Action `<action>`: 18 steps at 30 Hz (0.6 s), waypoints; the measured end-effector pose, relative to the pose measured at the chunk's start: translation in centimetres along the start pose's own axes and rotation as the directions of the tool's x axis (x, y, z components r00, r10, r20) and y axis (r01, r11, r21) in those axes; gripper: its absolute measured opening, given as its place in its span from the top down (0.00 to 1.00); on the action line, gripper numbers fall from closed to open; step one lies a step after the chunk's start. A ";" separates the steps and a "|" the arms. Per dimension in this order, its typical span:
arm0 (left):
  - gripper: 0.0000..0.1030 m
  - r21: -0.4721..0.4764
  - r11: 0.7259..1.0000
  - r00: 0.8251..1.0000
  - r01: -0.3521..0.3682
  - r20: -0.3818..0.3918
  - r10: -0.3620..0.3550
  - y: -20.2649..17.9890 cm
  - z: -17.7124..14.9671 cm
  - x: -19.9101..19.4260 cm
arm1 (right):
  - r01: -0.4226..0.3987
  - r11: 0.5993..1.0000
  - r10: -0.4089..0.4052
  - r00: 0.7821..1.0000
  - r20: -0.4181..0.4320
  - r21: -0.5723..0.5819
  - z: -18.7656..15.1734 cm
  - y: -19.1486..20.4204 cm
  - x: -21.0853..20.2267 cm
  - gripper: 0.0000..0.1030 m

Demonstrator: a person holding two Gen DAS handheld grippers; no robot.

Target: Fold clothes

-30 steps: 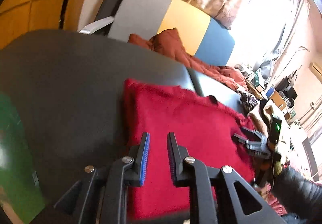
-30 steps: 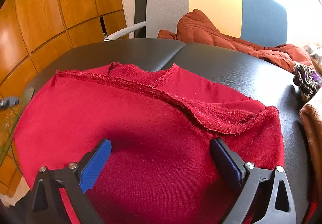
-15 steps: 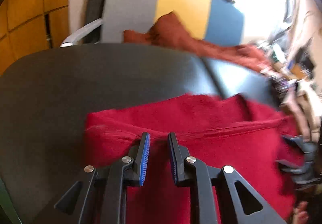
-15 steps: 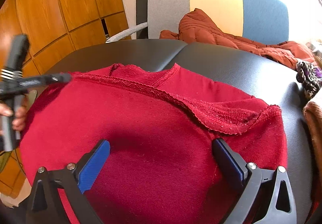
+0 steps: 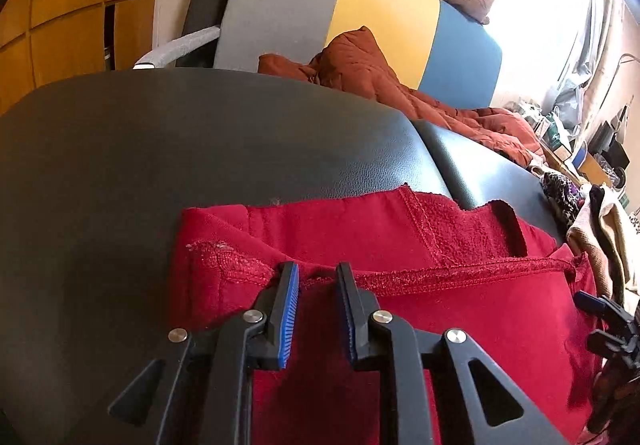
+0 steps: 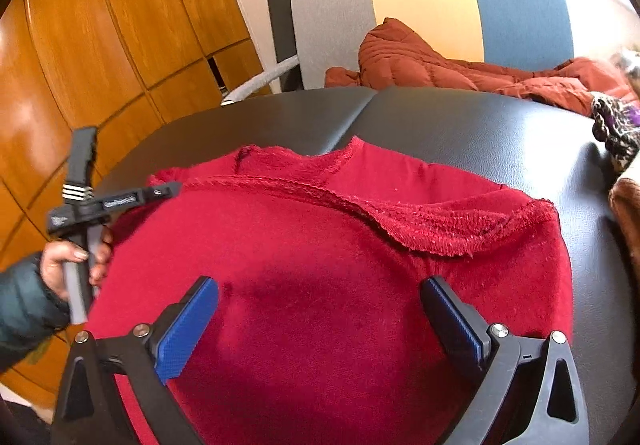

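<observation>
A red garment lies spread on the black padded surface, filling the lower middle of both views. Its near layer is folded over, so a fuzzy hemmed edge runs across it from left to right, with the neckline showing beyond that edge toward the upper middle of the cloth.

In the left wrist view, the left hand-held gripper sits at the bottom centre, its blue-padded fingers drawn close with only a narrow gap between them. Their tips reach the hemmed edge, where a small pucker of red cloth shows; whether the cloth is actually pinched cannot be told. The same tool appears at the left edge of the right wrist view, its tips touching the garment's left corner, held by the person's left hand in a dark sleeve.

The right hand-held gripper is spread wide at the bottom of its view, over the red cloth, holding nothing.

Beyond the surface stands a chair with grey, yellow and blue panels, a rust-coloured quilted jacket draped on it. Wooden cabinets fill the upper left.
</observation>
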State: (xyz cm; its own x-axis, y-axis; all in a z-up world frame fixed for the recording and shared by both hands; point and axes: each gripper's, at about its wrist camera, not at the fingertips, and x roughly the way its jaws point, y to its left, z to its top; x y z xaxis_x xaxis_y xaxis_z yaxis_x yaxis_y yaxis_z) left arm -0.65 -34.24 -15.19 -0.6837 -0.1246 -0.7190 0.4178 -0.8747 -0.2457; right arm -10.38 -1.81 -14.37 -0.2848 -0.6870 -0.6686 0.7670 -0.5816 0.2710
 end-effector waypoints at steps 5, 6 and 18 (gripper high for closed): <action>0.81 0.001 1.000 1.000 0.001 0.001 -0.001 -0.1 0.0 -0.1 | -0.007 1.000 0.007 0.999 -0.037 0.000 2.2 -0.6 1.0 0.03; 0.81 0.001 1.000 1.000 0.001 0.001 -0.001 -0.1 0.0 -0.1 | 0.002 1.000 -0.002 0.999 -0.041 0.002 2.7 -0.9 1.5 0.03; 0.81 -0.022 1.000 1.000 -0.006 -0.011 0.006 0.3 1.4 1.8 | 0.181 0.983 -0.180 0.983 -0.023 0.042 3.8 -3.7 5.0 0.04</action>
State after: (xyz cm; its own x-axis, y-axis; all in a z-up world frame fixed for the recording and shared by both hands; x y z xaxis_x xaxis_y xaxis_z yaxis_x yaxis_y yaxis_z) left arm -2.59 -35.34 -15.68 -0.6750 -0.1245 -0.7272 0.4347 -0.8635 -0.2557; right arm -16.83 -4.72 -16.06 -0.4049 -0.5610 -0.7220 0.6782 -0.7139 0.1743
